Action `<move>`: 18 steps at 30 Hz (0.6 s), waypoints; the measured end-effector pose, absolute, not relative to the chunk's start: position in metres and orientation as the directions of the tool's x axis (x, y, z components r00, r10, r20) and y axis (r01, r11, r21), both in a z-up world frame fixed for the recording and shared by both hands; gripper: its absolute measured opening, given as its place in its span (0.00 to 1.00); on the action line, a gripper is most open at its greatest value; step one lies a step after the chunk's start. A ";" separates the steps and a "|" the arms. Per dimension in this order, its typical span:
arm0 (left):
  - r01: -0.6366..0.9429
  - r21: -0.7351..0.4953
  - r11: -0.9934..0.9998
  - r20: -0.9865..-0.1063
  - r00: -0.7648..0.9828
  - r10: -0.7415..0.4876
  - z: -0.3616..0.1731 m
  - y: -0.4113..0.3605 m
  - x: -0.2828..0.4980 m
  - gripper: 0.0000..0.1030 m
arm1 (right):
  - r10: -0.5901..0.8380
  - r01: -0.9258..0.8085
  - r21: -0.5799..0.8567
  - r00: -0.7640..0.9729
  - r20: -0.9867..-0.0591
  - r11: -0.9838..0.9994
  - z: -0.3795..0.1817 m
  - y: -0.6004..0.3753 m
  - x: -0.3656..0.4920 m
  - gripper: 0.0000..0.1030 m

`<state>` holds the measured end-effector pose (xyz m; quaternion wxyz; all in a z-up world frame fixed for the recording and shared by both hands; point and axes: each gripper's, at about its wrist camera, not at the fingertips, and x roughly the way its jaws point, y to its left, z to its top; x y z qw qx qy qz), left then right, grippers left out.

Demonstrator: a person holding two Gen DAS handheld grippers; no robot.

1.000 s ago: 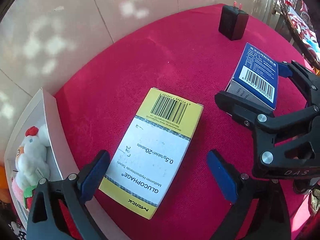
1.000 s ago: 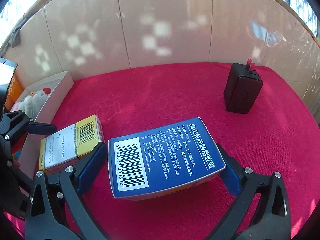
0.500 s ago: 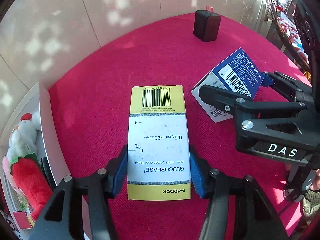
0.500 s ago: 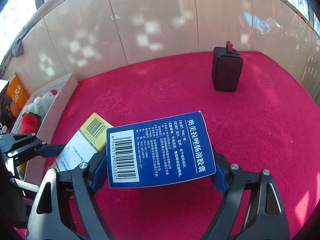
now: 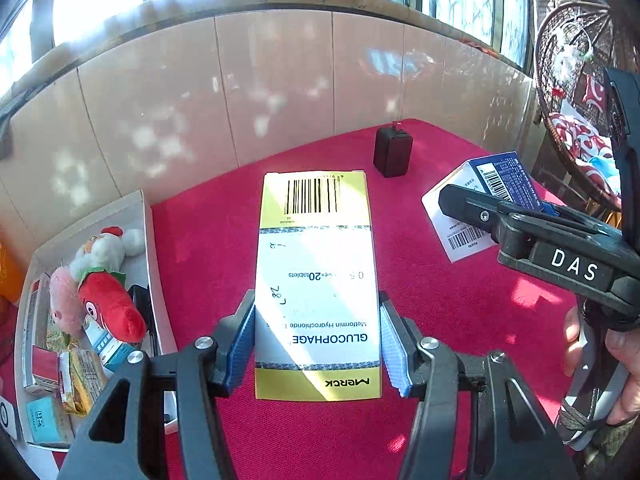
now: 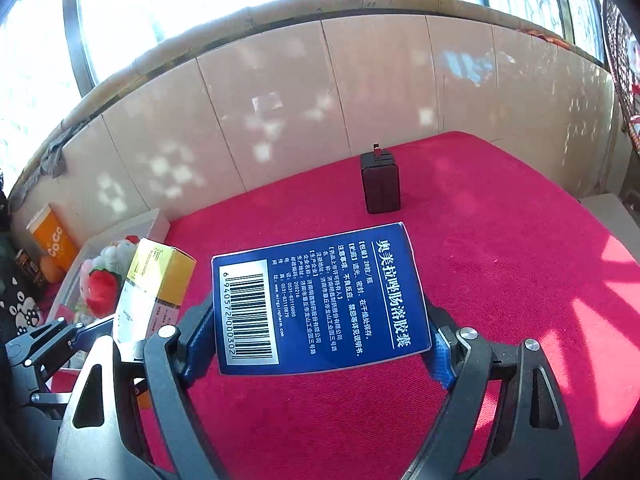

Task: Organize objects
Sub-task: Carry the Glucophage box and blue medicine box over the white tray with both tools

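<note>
Both boxes lifted clear of red bench (image 6: 500, 280) for binning: left tool (image 5: 316, 350) pinching yellow box (image 5: 316, 280), right tool (image 6: 320, 354) pinching blue box (image 6: 320, 300), tray (image 5: 150, 240) at left.

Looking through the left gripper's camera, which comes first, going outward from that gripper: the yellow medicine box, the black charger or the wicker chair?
1. The yellow medicine box, clamped between the pads of the left gripper.
2. The black charger, standing farther back on the red cloth, slightly right.
3. The wicker chair, beyond the table at far right.
</note>
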<state>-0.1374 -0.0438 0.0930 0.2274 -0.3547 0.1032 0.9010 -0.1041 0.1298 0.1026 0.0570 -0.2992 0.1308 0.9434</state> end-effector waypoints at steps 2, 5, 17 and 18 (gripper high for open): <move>-0.469 0.030 -0.883 -0.664 -0.670 0.333 0.101 -0.049 -0.131 0.54 | 0.029 -0.178 0.217 -0.832 -0.554 -0.960 0.113 0.123 -0.098 0.82; -0.449 0.021 -0.893 -0.636 -0.695 0.335 0.109 -0.059 -0.128 0.54 | 0.021 -0.165 0.223 -0.846 -0.533 -0.961 0.121 0.113 -0.092 0.82; -0.409 -0.002 -0.913 -0.576 -0.745 0.335 0.127 -0.080 -0.112 0.54 | 0.001 -0.125 0.210 -0.862 -0.507 -0.970 0.134 0.092 -0.076 0.82; -0.404 -0.003 -0.915 -0.571 -0.751 0.333 0.128 -0.082 -0.112 0.54 | 0.000 -0.120 0.207 -0.865 -0.502 -0.971 0.136 0.090 -0.075 0.82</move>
